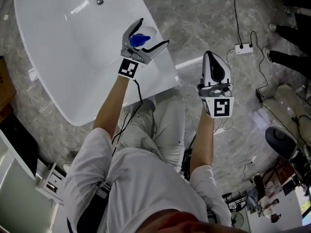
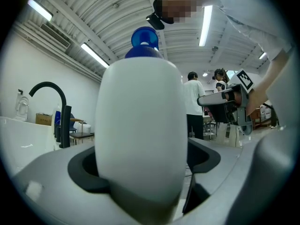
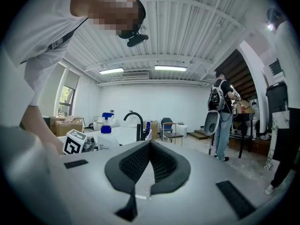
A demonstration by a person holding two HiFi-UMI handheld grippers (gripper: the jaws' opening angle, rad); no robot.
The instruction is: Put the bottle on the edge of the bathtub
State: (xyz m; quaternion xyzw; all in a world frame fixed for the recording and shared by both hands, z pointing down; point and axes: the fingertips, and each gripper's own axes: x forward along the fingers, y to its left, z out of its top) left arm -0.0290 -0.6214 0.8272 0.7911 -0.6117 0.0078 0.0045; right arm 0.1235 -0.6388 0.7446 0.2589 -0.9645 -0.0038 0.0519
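Observation:
A white bottle with a blue cap stands on the right-hand rim of the white bathtub. My left gripper is around it with both jaws spread wide. In the left gripper view the bottle fills the middle, and dark gaps show between it and the pads, so it is open. From the right gripper view the bottle is seen far off beside the black faucet. My right gripper is held over the floor to the right of the tub, shut, with nothing between its pads.
The tub's drain lies at the far end. A power strip and black cables run across the marbled floor at right. Someone's shoes stand at the far right. People stand farther back in the room.

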